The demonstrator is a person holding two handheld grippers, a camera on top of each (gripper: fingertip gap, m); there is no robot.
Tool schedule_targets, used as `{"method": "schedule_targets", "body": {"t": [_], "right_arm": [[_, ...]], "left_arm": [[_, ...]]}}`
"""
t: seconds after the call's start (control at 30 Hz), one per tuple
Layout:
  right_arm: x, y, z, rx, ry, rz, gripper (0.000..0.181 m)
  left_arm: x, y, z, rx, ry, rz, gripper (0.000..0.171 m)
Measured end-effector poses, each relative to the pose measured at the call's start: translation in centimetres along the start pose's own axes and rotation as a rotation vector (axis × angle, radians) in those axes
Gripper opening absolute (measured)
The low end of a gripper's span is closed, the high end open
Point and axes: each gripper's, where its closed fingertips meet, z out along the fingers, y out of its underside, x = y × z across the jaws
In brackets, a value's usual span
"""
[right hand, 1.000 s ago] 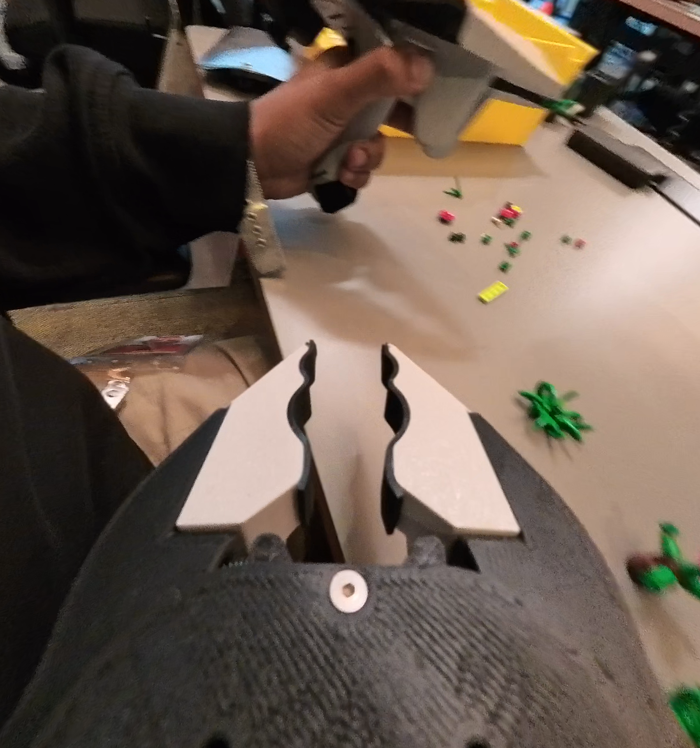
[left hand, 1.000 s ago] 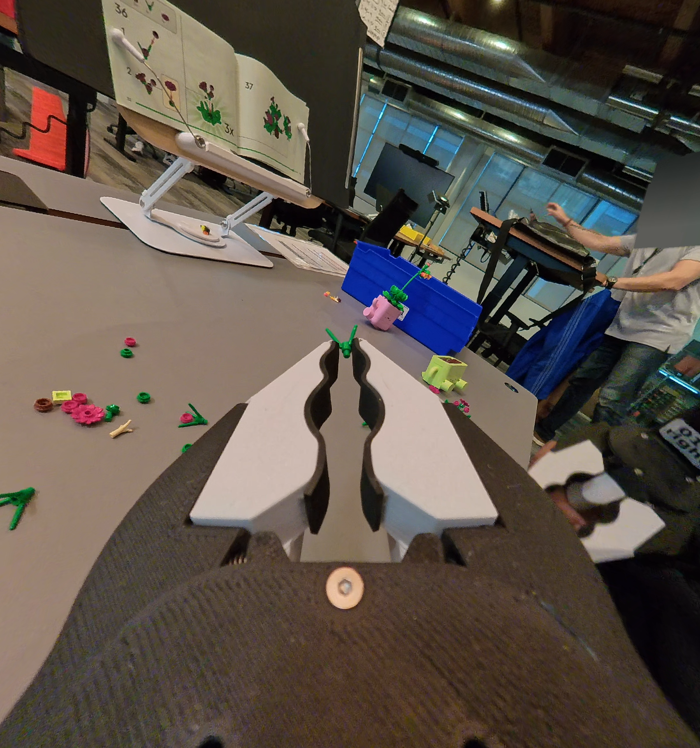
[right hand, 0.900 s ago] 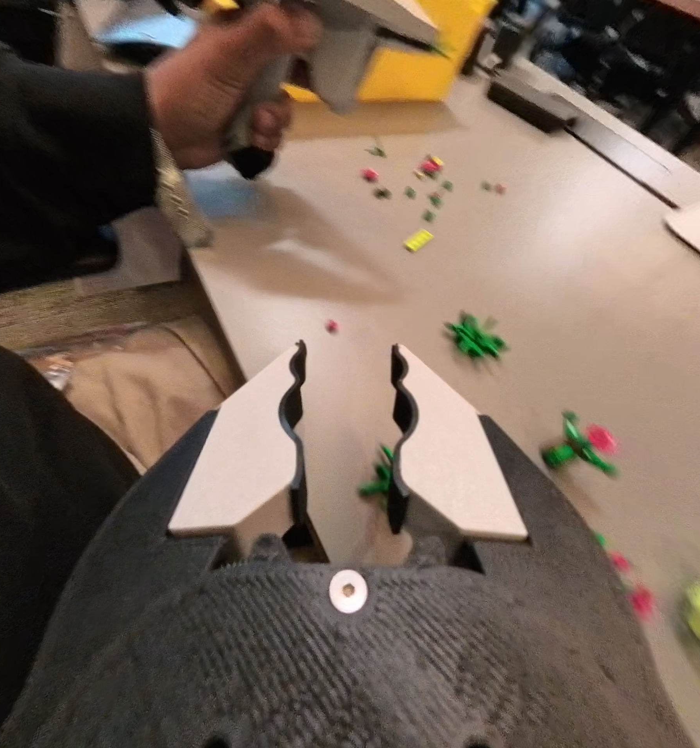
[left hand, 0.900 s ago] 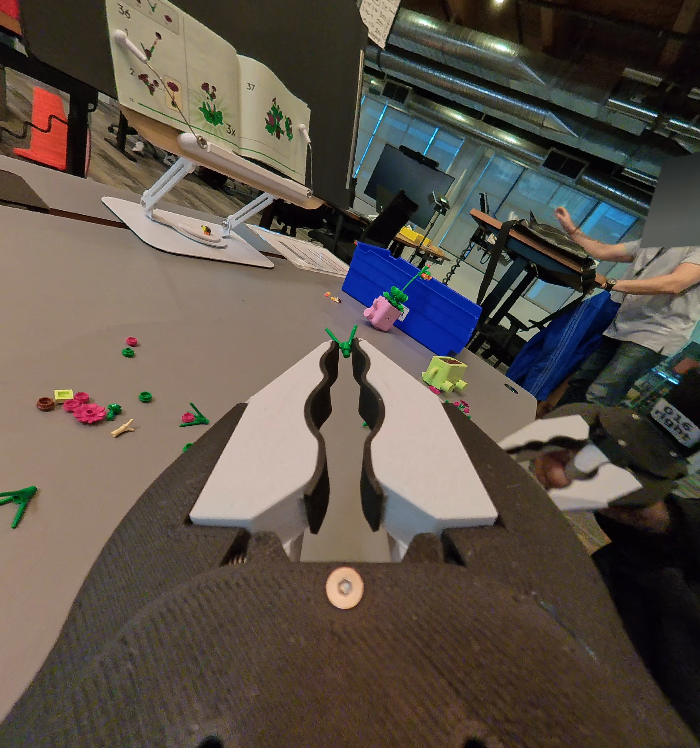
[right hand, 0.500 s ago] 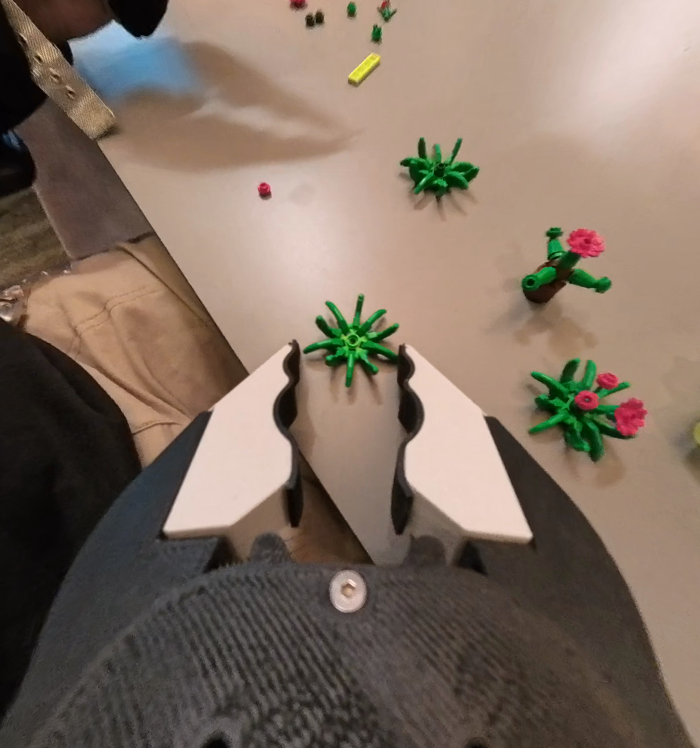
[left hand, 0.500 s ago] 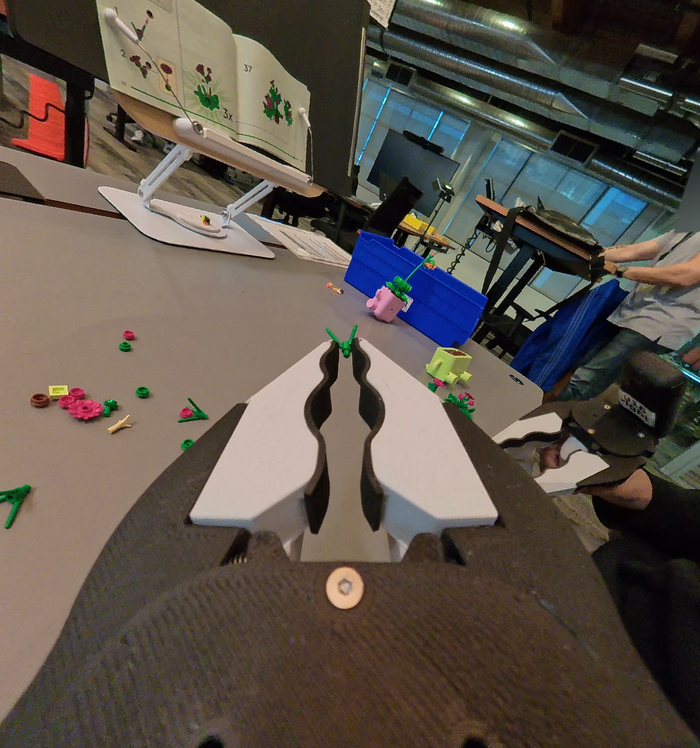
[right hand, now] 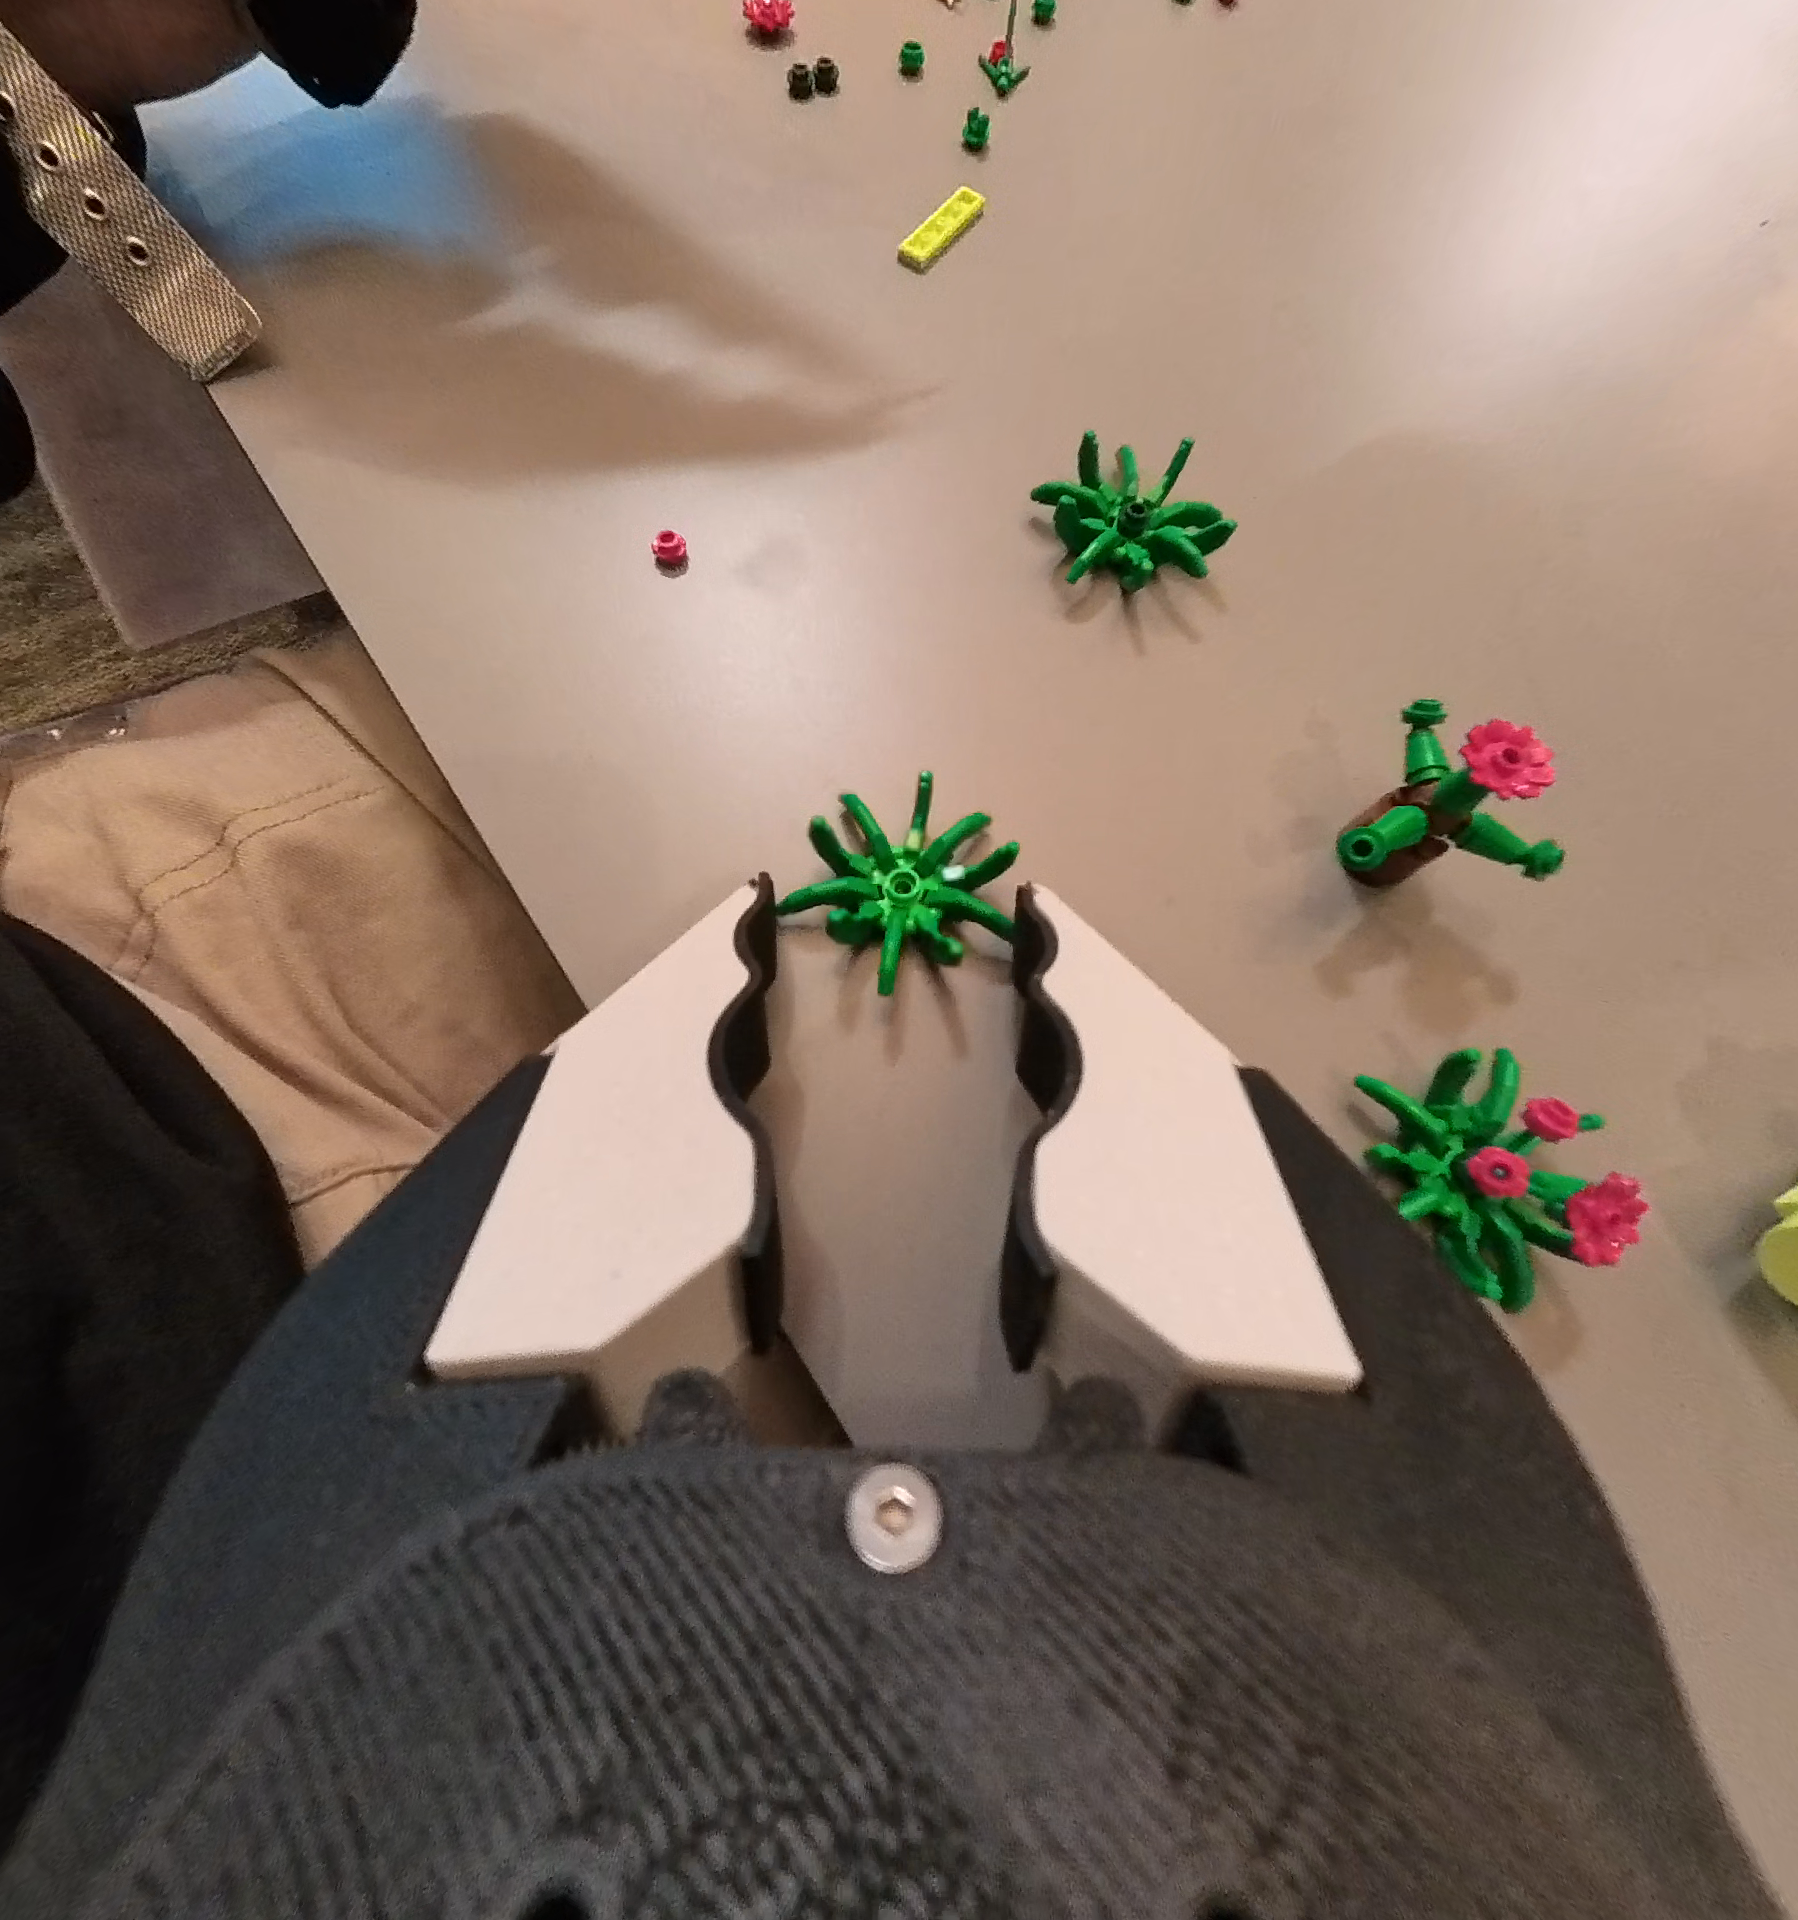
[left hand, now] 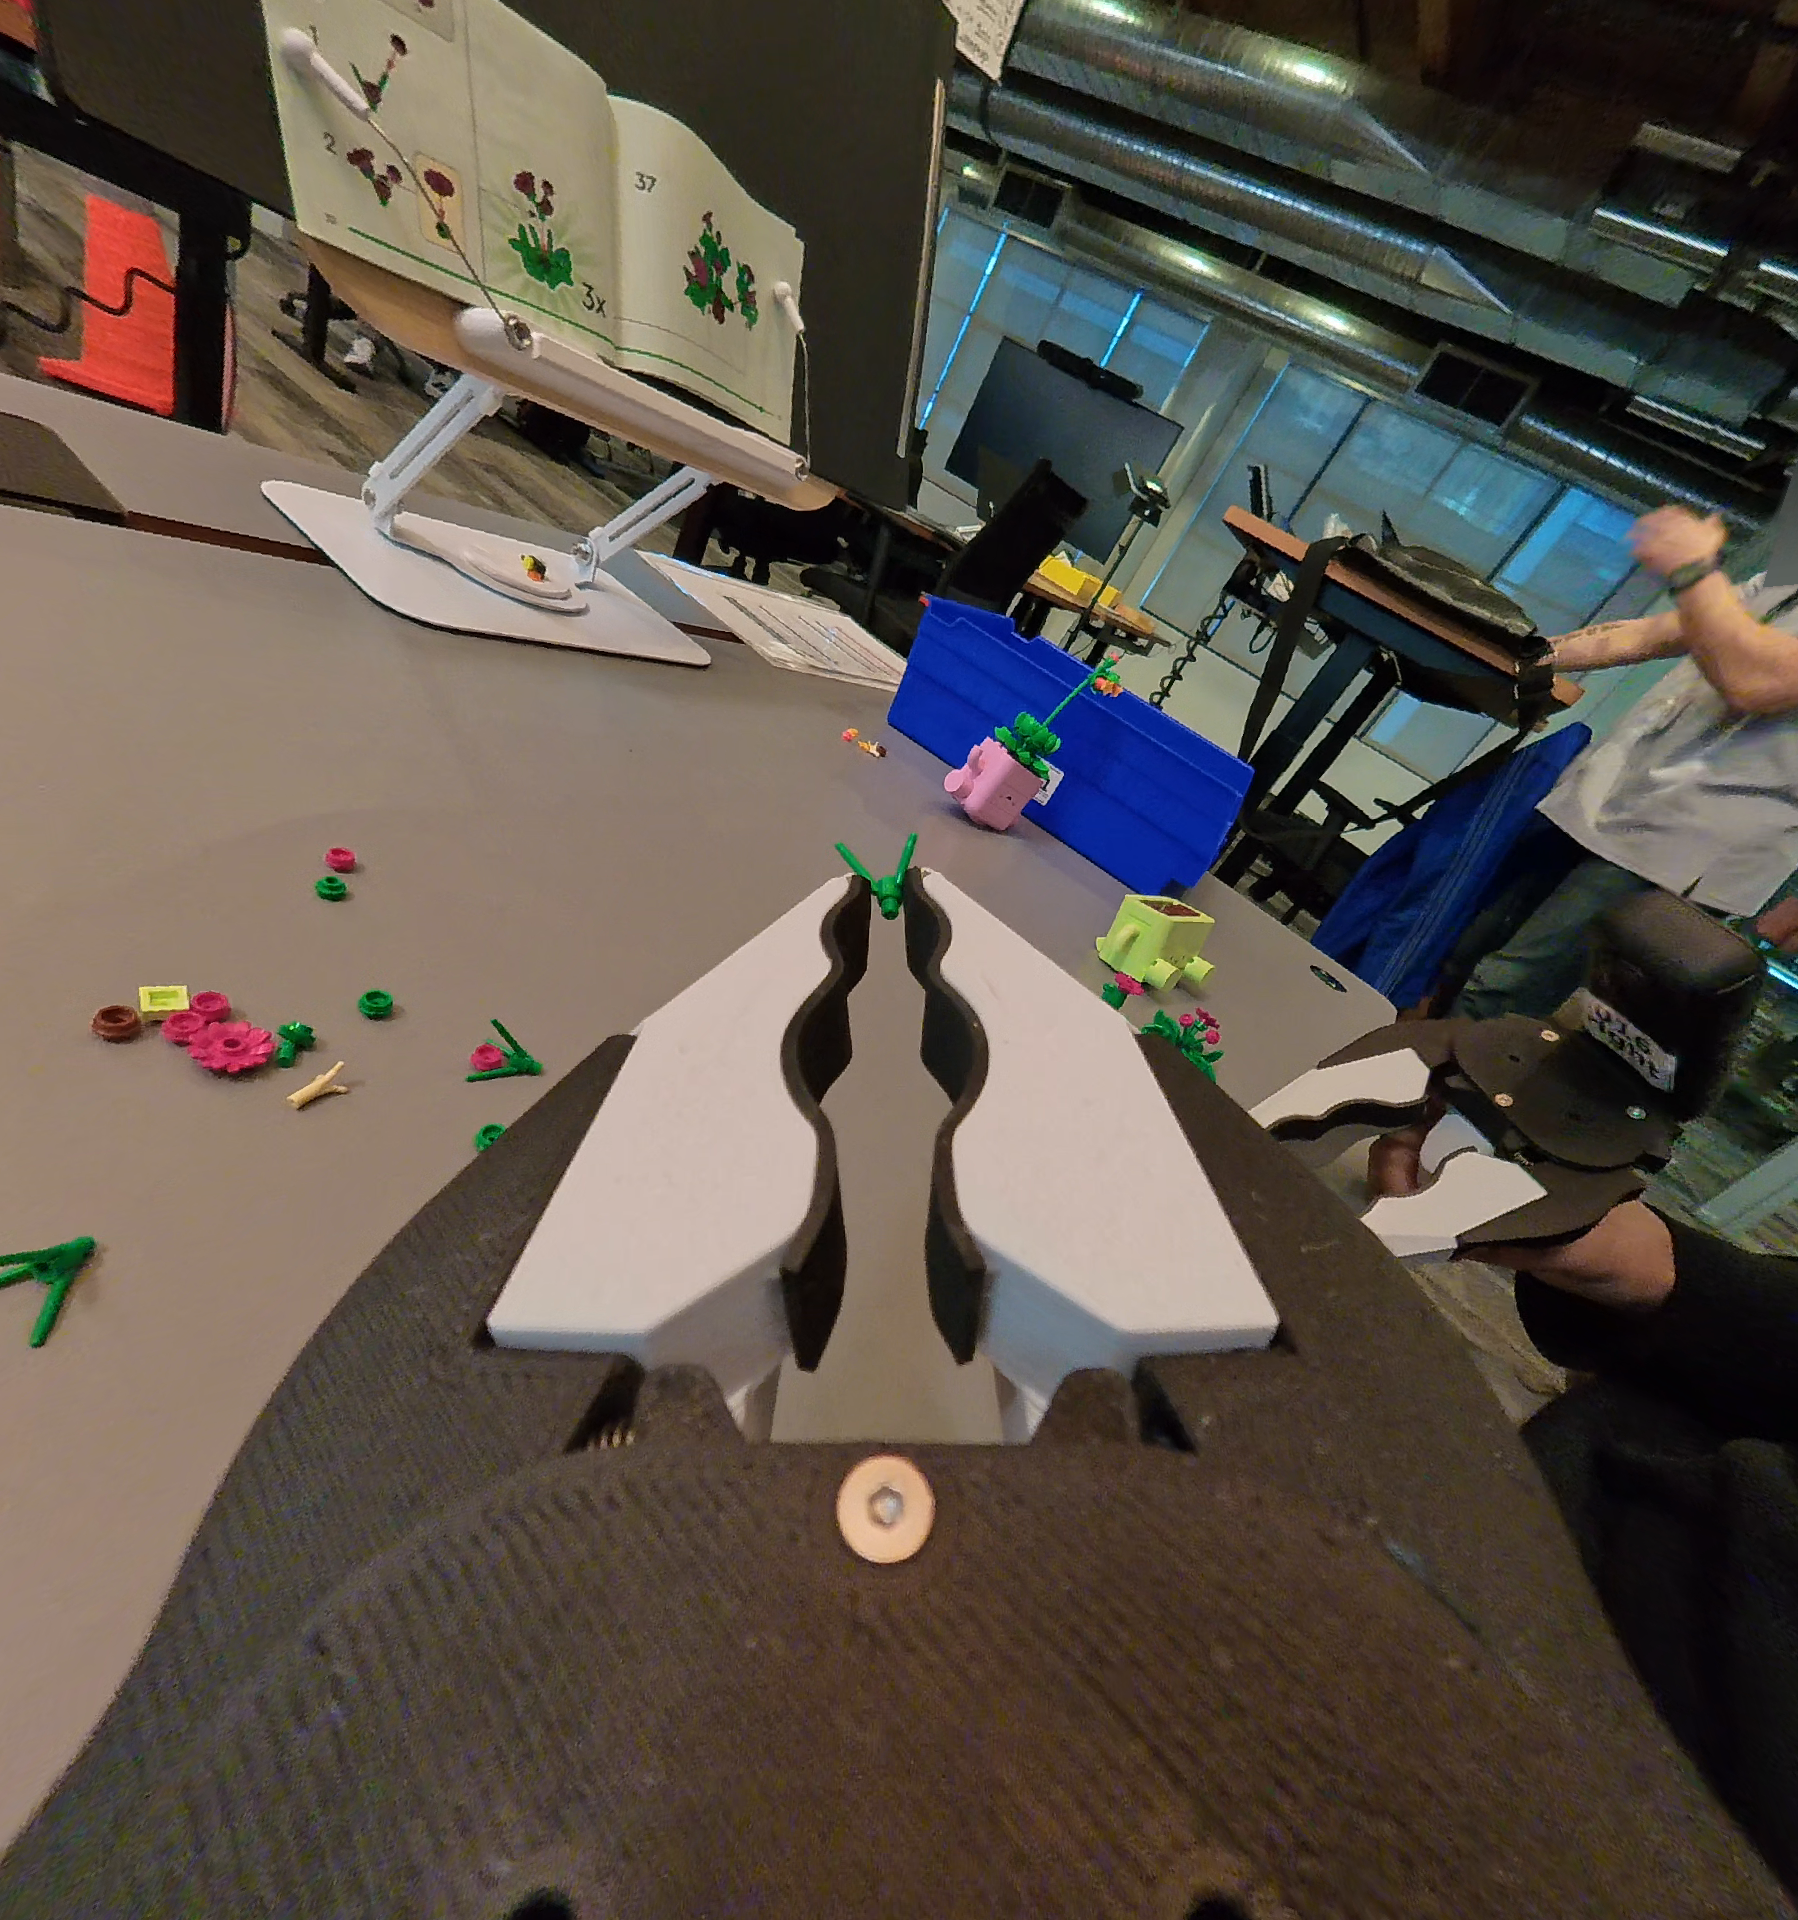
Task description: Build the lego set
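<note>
Right gripper (right hand: 893, 902) has swung down from mid-air; jaws apart, straddling spiky green leaf piece (right hand: 900, 885) flat on table (right hand: 1394, 312) near front edge. Likely next pick. Left gripper (left hand: 887, 889) unmoved, pinching small green stem (left hand: 882, 875) aloft.

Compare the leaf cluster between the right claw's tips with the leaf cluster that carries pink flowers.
The bare cluster has no blooms; the flowered cluster carries three pink ones. The bare cluster lies between the open tips of the right claw; the flowered cluster lies off to that claw's right, outside them. Both are spiky green pieces lying on the table.
</note>
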Motion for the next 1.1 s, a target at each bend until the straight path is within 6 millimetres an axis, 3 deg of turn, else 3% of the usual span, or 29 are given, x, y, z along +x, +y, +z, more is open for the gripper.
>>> {"method": "schedule_targets", "body": {"t": [0.37, 0.63, 0.73, 0.8, 0.9, 1.1], "right_arm": [[0.0, -0.2, 0.0, 0.002, 0.001, 0.000, 0.047], [-0.8, -2.8, -0.9, 0.115, -0.014, 0.017, 0.053], [-2.1, -3.8, -0.7, 0.119, -0.027, -0.038, 0.047], [-4.4, -4.8, -0.4, 0.147, -0.112, -0.052, 0.032], [-7.5, -5.2, 0.8, 0.126, -0.200, -0.086, 0.026], [-7.7, -4.7, 3.3, -0.001, -0.156, -0.124, 0.035]], "left_arm": [[0.0, 0.0, 0.0, 0.001, 0.000, 0.000, 0.005], [0.1, 0.0, 0.1, -0.002, 0.000, 0.002, 0.005], [0.1, 0.0, 0.2, 0.002, 0.003, -0.003, 0.004], [0.3, 0.1, 0.5, 0.002, 0.015, -0.014, 0.005], [0.7, 0.4, 0.9, -0.019, 0.028, -0.004, 0.005], [1.2, -0.2, 0.5, 0.010, 0.042, 0.000, 0.004]]}}
